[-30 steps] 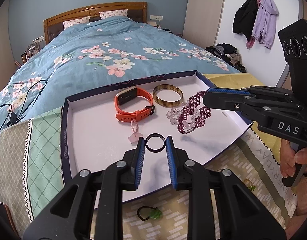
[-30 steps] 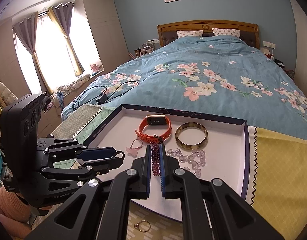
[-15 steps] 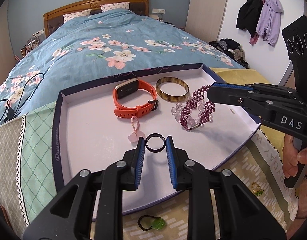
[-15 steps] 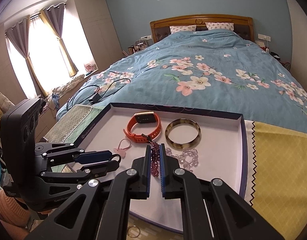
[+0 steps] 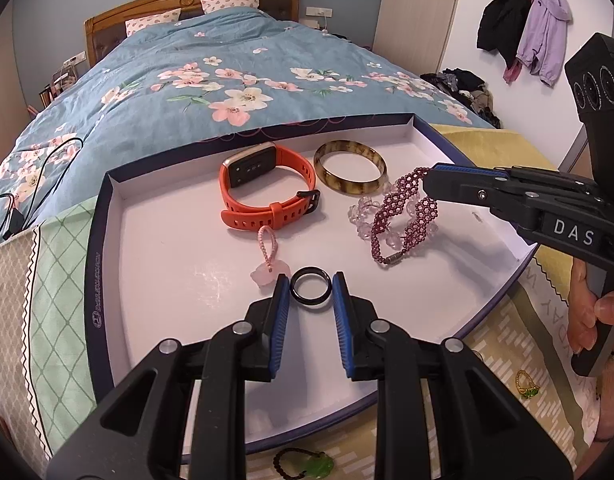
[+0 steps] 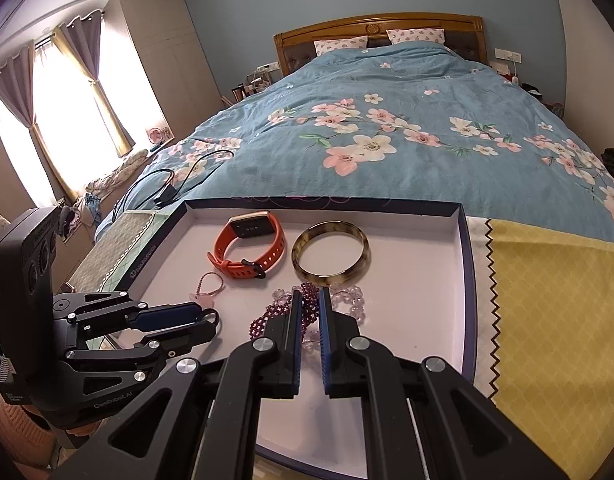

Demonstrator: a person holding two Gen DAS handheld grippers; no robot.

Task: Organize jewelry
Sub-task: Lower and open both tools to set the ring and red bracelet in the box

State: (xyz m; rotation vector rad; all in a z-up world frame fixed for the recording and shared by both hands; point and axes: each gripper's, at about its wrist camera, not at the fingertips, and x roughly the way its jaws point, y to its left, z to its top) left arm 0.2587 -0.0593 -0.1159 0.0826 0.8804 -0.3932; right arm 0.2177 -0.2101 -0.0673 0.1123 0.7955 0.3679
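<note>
A shallow white tray (image 5: 155,264) with a dark blue rim lies at the foot of the bed. In it are an orange watch (image 5: 267,188), a tortoiseshell bangle (image 5: 349,172), a clear bead bracelet (image 5: 361,216) and a pink charm (image 5: 269,264). My left gripper (image 5: 310,294) is shut on a black ring (image 5: 311,289), held low over the tray. My right gripper (image 6: 308,304) holds a purple beaded bracelet (image 5: 403,216) whose lower end rests on the tray over the clear beads; its jaws stand slightly apart around the beads (image 6: 309,304).
A green-stone bead bracelet (image 5: 307,466) and a gold ring with a green stone (image 5: 527,385) lie on the patterned cloth in front of the tray. A yellow cloth (image 6: 555,304) is to the right. A cable (image 6: 167,188) lies on the floral bedspread.
My right gripper has lowered the purple bracelet until it drapes on the tray, and its jaws have parted a little. My left gripper keeps the black ring, slightly lower over the tray.
</note>
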